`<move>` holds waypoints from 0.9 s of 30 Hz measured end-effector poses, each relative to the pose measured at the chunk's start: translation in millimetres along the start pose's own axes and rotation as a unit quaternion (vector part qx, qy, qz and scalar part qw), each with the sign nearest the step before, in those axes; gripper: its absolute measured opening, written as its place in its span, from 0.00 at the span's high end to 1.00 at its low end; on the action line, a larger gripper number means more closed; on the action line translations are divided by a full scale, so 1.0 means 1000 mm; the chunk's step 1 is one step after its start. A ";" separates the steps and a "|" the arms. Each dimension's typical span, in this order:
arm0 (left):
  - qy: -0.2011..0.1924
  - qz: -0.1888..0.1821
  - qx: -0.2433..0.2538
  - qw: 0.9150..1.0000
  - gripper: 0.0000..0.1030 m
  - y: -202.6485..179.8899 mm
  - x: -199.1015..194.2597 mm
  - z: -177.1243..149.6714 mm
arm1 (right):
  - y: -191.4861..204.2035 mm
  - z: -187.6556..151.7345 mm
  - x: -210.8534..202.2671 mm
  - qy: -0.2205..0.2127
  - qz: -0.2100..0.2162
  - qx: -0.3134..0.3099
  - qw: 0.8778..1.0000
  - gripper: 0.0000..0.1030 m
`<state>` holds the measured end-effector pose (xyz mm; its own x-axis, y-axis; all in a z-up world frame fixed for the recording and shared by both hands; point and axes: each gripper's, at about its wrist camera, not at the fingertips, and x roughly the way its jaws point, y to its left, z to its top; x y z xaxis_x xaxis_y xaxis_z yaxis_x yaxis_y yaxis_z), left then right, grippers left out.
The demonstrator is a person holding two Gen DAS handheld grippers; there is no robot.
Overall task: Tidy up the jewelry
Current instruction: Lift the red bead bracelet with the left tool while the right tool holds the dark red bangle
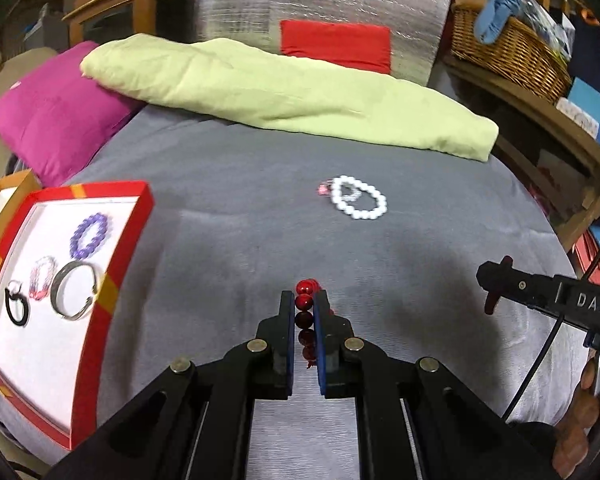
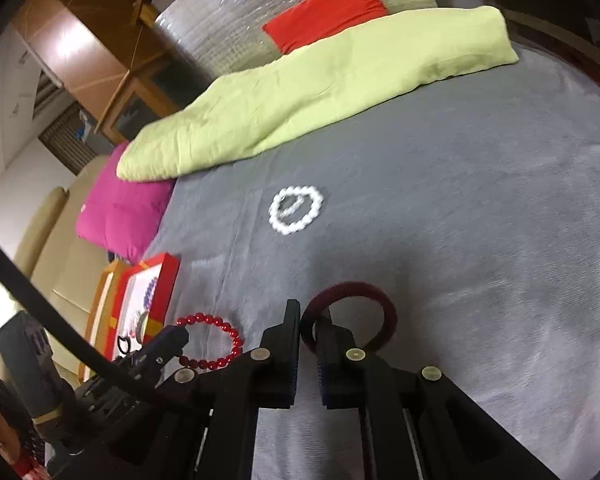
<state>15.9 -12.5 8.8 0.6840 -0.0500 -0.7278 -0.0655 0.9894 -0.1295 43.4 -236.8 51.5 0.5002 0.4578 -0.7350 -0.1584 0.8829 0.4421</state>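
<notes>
My left gripper [image 1: 304, 300] is shut on a red bead bracelet [image 1: 305, 322], seen edge-on between its pads; the bracelet also shows in the right wrist view [image 2: 210, 342]. My right gripper [image 2: 308, 312] is shut on a dark red ring bangle [image 2: 380, 312] just above the grey bed cover; it also shows in the left wrist view [image 1: 494, 280]. A white bead bracelet [image 1: 359, 198] with a small clear ring inside lies farther ahead. A red-rimmed tray [image 1: 88, 340] at the left holds a purple bead bracelet [image 1: 89, 235], a pink bracelet [image 1: 41, 278], a silver bangle [image 1: 76, 290] and a black ring [image 1: 17, 307].
A folded light green blanket [image 1: 284, 96] lies across the far side of the grey cover [image 1: 228, 208]. A magenta pillow [image 1: 52, 108] sits at the far left. A wicker basket [image 1: 508, 48] stands on a shelf at the right. An orange-rimmed lid [image 1: 4, 196] lies behind the tray.
</notes>
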 end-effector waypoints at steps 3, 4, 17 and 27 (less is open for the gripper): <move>-0.014 0.002 -0.010 1.000 0.91 0.012 -0.001 -0.001 | 0.011 -0.004 0.006 -0.006 -0.021 -0.019 1.000 0.92; -0.017 0.005 -0.010 1.000 0.91 0.013 -0.001 -0.002 | 0.013 -0.005 0.007 -0.011 -0.031 -0.026 0.999 0.92; -0.032 0.018 -0.015 0.999 0.91 0.017 0.004 -0.001 | 0.020 -0.007 0.007 -0.056 -0.058 -0.054 0.995 0.92; -0.030 0.029 -0.008 0.999 0.91 0.015 0.005 -0.004 | 0.021 -0.009 0.006 -0.057 -0.054 -0.054 0.995 0.92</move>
<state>15.5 1.7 0.1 0.7206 0.0156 -0.6932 -0.1173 0.9881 -0.0998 35.9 -214.8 51.8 0.6121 0.3494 -0.7095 -0.1860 0.9356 0.3002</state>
